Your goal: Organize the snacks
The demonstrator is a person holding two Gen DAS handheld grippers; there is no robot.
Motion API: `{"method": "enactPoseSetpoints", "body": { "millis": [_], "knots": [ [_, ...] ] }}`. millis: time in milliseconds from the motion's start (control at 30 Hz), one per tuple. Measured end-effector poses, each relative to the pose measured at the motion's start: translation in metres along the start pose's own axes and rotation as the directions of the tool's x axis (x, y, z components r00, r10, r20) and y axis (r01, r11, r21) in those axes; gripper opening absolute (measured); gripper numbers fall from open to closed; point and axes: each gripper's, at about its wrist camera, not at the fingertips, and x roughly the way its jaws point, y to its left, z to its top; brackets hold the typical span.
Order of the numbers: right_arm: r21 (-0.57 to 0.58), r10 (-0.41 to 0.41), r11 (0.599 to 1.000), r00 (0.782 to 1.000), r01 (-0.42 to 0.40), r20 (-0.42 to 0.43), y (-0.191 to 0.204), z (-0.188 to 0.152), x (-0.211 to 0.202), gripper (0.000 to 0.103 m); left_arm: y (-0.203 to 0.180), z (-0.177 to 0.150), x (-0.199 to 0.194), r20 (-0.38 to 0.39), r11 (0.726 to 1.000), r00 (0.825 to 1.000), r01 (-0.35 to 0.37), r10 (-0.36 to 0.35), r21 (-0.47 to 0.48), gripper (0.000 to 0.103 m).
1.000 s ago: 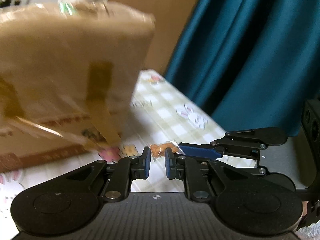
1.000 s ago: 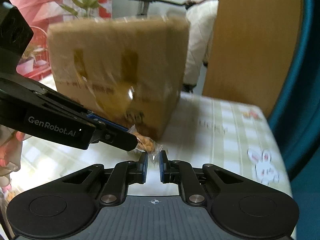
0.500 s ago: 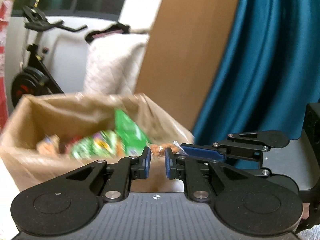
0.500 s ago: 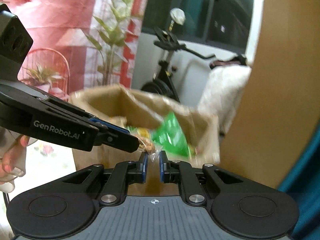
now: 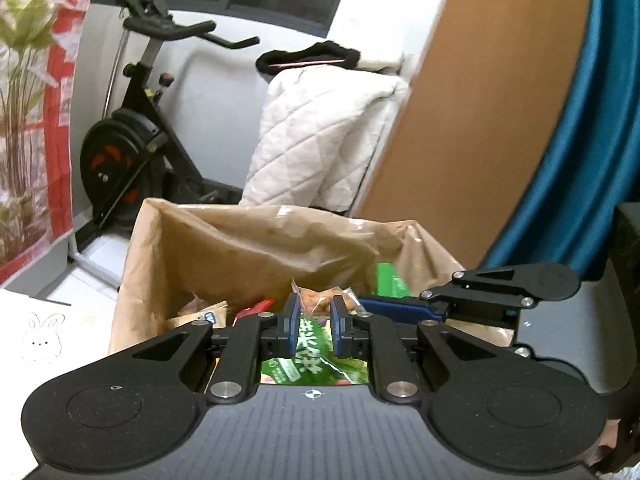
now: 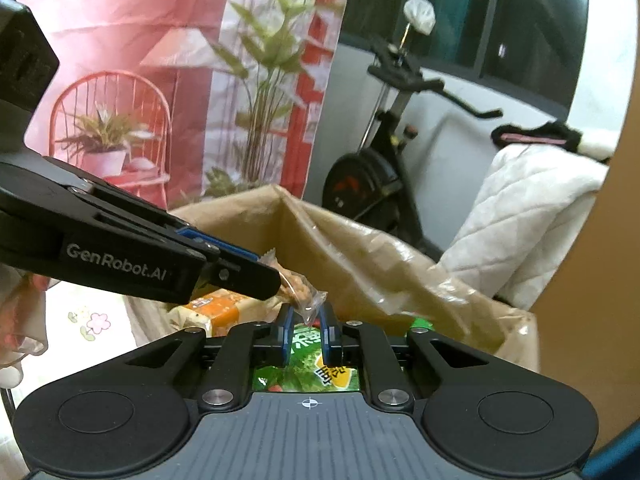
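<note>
Between your two grippers hangs a clear snack packet (image 5: 320, 300), your left gripper (image 5: 315, 316) and right gripper (image 6: 306, 316) each pinching one end, above the open box (image 5: 248, 240).

Box (image 5: 248, 240) mouth open above; snack packs (image 6: 304, 376) crowd floor, apparently; wooden panel (image 5: 480, 112) close right.

We hold a small clear snack packet (image 5: 320, 299) pinched in both our left gripper (image 5: 314, 312) and right gripper (image 5: 362, 305), above an open cardboard box (image 5: 240, 248) of snacks.
</note>
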Motion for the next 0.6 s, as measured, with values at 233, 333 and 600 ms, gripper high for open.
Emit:
{"method": "enactPoseSetpoints", "body": {
  "millis": [233,333,600],
  "knots": [
    [0.073,-0.011,0.997,0.999,0.014,-0.040,-0.002,-0.009,0.015,0.038,0.004,0.000,0.004,-0.001,0.997,0.998,-0.070,0.070,0.012,0.042],
    [0.126,-0.024,0.992,0.999,0.028,-0.038,-0.013,-0.015,0.007,0.054,0.004,0.002,-0.005,0.028,0.996,0.995,-0.091,0.091,0.009,0.059],
    [0.242,-0.100,0.966,0.995,0.092,0.020,-0.027,-0.019,-0.037,0.095,-0.012,0.006,-0.043,0.089,0.988,0.986,-0.148,0.143,0.051,0.084]
  ]
}}
